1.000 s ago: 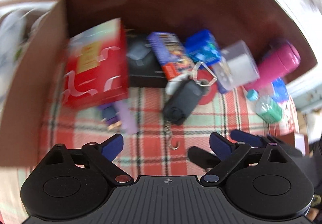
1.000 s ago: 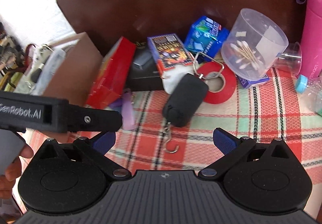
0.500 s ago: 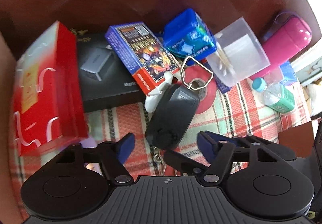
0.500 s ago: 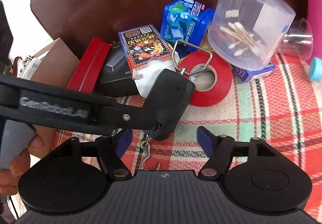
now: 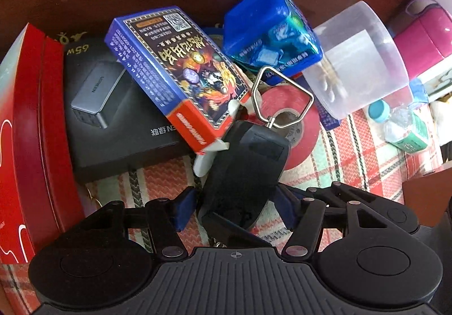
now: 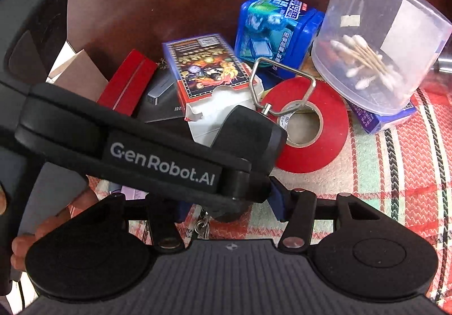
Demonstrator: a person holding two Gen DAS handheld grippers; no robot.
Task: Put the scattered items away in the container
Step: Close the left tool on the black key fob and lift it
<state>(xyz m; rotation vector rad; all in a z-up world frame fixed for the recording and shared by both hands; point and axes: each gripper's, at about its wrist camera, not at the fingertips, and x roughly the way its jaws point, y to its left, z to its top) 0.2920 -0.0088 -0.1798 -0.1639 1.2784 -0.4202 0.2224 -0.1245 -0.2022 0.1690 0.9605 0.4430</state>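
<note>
While your left tongs (image 5: pixel 234 209) reach low over the plaid-covered desk (image 5: pixel 364 162), their blue pads sit apart on either side of the black hanging scale (image 5: pixel 245 170), which lies against the red tape roll (image 6: pixel 308 125). Your right tongs (image 6: pixel 226 209) are spread too, behind the left arm.

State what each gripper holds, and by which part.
Both grippers, left and right, have jaws flanking the lower body of the black handheld luggage scale; firm contact cannot be told.

both hand-held grippers (image 5: pixel 234 209) (image 6: pixel 228 206) half-open, side by side
</note>
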